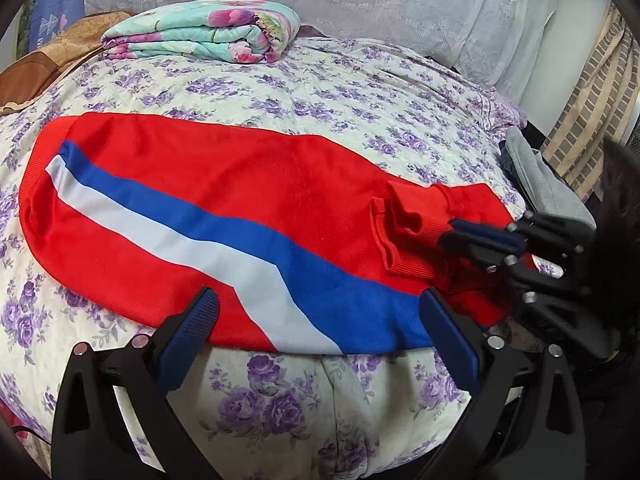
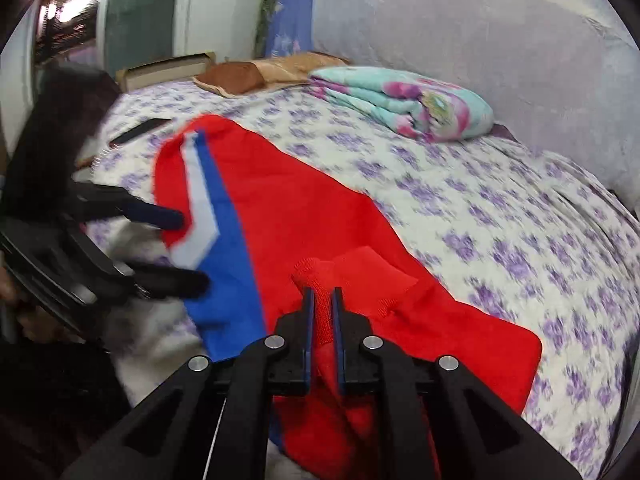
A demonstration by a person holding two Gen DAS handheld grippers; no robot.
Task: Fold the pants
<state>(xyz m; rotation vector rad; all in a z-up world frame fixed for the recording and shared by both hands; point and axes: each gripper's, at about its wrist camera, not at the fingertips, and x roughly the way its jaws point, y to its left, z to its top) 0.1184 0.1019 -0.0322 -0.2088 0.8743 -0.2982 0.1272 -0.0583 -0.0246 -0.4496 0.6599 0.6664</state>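
Note:
Red pants (image 1: 208, 184) with a blue and white side stripe lie folded lengthwise across the bed, also in the right wrist view (image 2: 304, 208). My left gripper (image 1: 320, 312) is open, its fingers straddling the pants' near edge at the bed's front. It shows in the right wrist view (image 2: 188, 248) at the left. My right gripper (image 2: 323, 304) is shut on the pants' red ribbed cuff (image 2: 316, 276) and holds it raised over the pants. In the left wrist view my right gripper (image 1: 460, 232) pinches that cuff (image 1: 412, 232) at the right end.
The bed has a purple-flowered quilt (image 1: 320, 92). A folded floral blanket (image 1: 208, 32) and a brown pillow (image 1: 44, 68) lie at the far side. A grey garment (image 1: 536, 176) hangs off the right edge. A dark phone-like object (image 2: 138, 130) lies on the quilt.

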